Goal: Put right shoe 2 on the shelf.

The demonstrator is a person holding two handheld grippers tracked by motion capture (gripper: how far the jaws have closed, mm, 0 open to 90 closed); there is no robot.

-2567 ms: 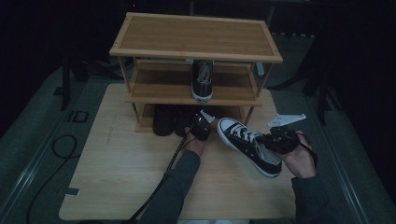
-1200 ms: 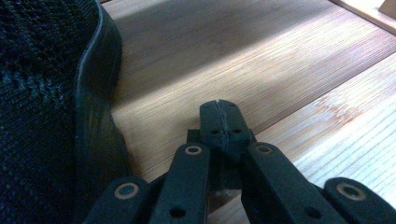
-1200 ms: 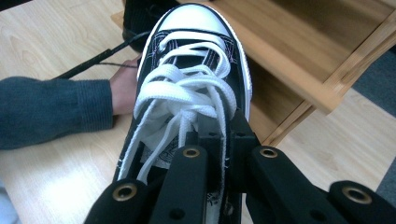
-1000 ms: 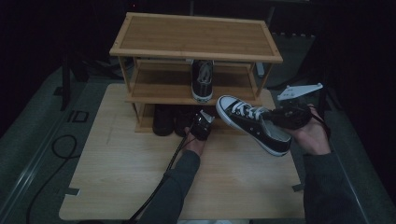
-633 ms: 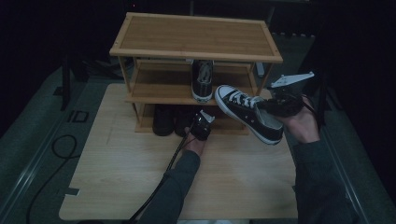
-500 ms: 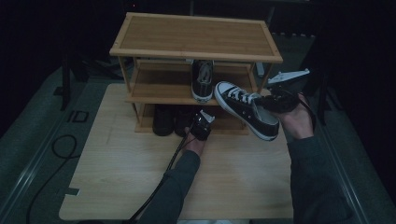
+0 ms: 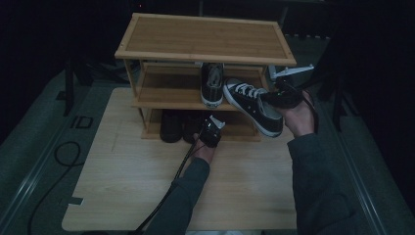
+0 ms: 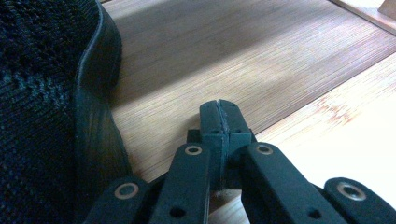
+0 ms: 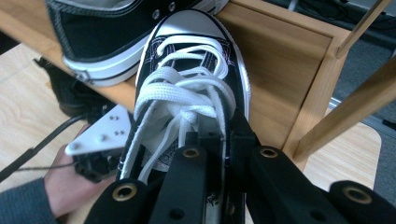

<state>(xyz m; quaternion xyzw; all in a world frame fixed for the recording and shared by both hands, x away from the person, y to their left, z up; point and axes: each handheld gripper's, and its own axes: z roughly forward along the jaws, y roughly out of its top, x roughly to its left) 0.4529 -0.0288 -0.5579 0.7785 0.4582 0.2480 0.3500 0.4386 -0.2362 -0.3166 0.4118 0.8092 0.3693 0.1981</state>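
Observation:
A black sneaker with white laces (image 7: 252, 104) (image 9: 196, 70) hangs tilted in the air, my right gripper (image 7: 278, 96) (image 9: 212, 137) shut on its collar by the tongue. Its toe reaches over the middle shelf (image 7: 166, 93) of the wooden shoe rack (image 7: 205, 36), next to a matching sneaker (image 7: 211, 85) (image 9: 107, 32) that stands there. My left gripper (image 7: 211, 132) (image 8: 219, 116) is shut on nothing, low at the front of the bottom shelf (image 8: 233, 60), beside a black mesh shoe (image 8: 42, 116).
Two dark shoes (image 7: 171, 126) stand on the bottom shelf, left of my left gripper. The rack's right post (image 9: 327, 79) is close to the held sneaker. A cable (image 7: 54, 156) lies on the grey floor left of the wooden board (image 7: 117, 196).
My right hand has lifted the sneaker off the board and carried it left toward the rack, so its toe is now at the middle shelf. The left gripper has stayed put.

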